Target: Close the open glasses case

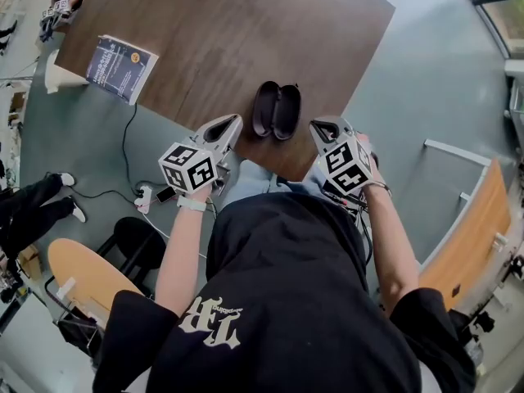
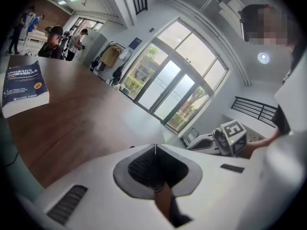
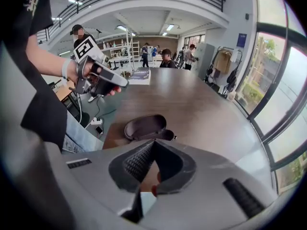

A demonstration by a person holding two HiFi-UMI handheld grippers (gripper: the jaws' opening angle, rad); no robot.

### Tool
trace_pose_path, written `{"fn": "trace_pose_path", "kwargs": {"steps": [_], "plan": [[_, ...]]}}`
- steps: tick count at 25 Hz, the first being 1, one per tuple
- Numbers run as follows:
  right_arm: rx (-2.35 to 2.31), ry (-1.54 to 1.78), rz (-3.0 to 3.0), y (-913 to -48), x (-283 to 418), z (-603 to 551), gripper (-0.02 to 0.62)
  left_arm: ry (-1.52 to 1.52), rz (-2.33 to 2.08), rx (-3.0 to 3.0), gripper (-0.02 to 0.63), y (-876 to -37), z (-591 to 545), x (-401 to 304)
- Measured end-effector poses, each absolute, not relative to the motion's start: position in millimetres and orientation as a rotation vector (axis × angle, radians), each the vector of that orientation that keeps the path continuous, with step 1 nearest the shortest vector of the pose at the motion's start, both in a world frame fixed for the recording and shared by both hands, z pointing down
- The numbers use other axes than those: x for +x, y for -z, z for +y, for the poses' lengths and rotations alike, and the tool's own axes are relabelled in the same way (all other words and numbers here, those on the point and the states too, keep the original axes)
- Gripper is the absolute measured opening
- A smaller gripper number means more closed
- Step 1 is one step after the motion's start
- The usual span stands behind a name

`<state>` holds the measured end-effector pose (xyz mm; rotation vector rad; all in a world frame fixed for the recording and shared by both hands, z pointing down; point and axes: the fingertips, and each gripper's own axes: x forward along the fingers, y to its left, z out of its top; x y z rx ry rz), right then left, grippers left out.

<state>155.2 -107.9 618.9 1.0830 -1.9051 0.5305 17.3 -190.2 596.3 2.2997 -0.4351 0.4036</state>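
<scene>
A dark glasses case [image 1: 276, 110] lies open near the front edge of the brown table [image 1: 221, 31], its two halves side by side and nothing visible inside. My left gripper [image 1: 235, 121] hangs just left of the case, off the table's edge, jaws shut and empty. On the case's right side, my right gripper [image 1: 316, 126] is also shut and empty. In the right gripper view the case [image 3: 146, 127] lies just beyond the shut tips [image 3: 153, 142], with the left gripper [image 3: 98, 74] at the left. The left gripper view shows shut tips [image 2: 154, 146] pointing over the table and the right gripper [image 2: 225, 139]; the case is hidden there.
A blue book [image 1: 121, 68] lies at the table's left corner. On the floor to the left are a cable, a power strip [image 1: 145, 196] and an orange chair [image 1: 82, 277]. A wooden bench [image 1: 471, 228] stands at the right. People stand far off beyond the table [image 3: 165, 57].
</scene>
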Motion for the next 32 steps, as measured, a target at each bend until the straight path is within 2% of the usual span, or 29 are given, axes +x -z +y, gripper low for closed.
{"fn": "trace_pose_path", "kwargs": {"steps": [9,16,32], "plan": [[0.957,-0.615,-1.875,-683,168,-105,-0.015,-0.590,-0.508,2.255,-0.003,-662,-220,24],[1.053,-0.771,-1.937,-692,165,-122,-0.015,-0.693,-0.509,2.160,-0.003,-716,-222,26],[1.021,-0.864,-1.948,-729,144,-127,-0.015,-0.804,-0.445,2.078,-0.003,-754,-210,41]]}}
